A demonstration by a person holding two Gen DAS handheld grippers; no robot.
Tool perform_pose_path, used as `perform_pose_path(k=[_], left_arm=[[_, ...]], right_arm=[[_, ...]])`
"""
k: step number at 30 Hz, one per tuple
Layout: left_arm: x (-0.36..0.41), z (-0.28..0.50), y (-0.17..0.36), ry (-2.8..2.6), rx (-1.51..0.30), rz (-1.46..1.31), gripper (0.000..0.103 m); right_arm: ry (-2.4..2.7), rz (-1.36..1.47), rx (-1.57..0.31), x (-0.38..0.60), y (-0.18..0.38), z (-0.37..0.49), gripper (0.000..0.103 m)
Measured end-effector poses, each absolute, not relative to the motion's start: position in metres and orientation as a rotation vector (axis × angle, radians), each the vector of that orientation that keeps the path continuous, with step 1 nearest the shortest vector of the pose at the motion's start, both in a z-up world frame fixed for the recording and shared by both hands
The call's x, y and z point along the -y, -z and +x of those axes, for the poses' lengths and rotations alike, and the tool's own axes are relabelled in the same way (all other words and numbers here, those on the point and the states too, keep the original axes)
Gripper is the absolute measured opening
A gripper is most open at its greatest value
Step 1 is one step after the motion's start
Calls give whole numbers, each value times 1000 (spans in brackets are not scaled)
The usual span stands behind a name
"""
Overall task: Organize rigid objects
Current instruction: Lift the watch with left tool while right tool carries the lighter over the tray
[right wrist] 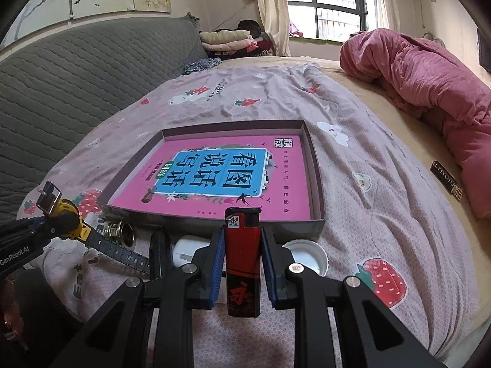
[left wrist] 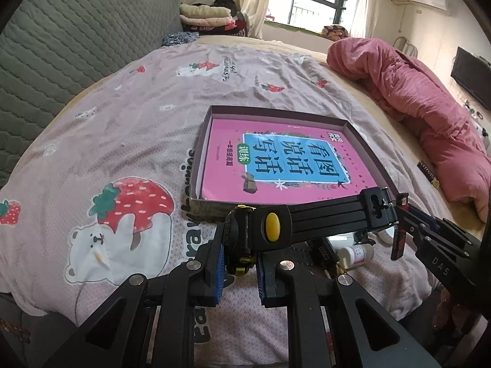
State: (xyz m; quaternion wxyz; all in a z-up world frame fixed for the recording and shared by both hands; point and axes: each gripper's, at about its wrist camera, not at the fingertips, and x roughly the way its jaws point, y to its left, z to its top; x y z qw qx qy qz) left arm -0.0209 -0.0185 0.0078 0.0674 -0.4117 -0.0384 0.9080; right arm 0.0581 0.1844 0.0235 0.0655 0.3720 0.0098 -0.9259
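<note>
While "GenRobot.AI" marks the left hand-held gripper [right wrist: 58, 224], "DAS" marks the right [left wrist: 402, 230].

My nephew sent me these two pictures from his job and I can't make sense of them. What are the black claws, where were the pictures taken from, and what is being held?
No robot here: a person holds a two-finger gripper in each hand, each carrying a wide-angle camera that looks along its fingers. One picture comes from each gripper.

The left gripper is shut on a black and yellow wristwatch. The right gripper is shut on a red lighter, held upright.

Everything lies on a bed. Ahead sits a shallow box with a pink book inside. In front of the box lie a white cap, a small white bottle and other small items.
</note>
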Motion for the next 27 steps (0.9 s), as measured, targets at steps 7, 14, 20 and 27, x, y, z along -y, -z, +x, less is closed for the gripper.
perform_pose_path(k=[7,14,20,27], left_arm=[[27,-20,-11,-2768,128,-1245,17],[35,-14,-18,-2774,154,-1240,17],[42,-10,-26,-2789,192,-1216,17],[43,-9,-31,-2787,211,-1191,17]], right_arm=[[2794,1112,-38,-183,-26,59,24],[2800,1099,-50,-183,-28,62,24],[2809,1081,-59,-183,-31,64,24],[2811,1068,-51,-184,-33,65,24]])
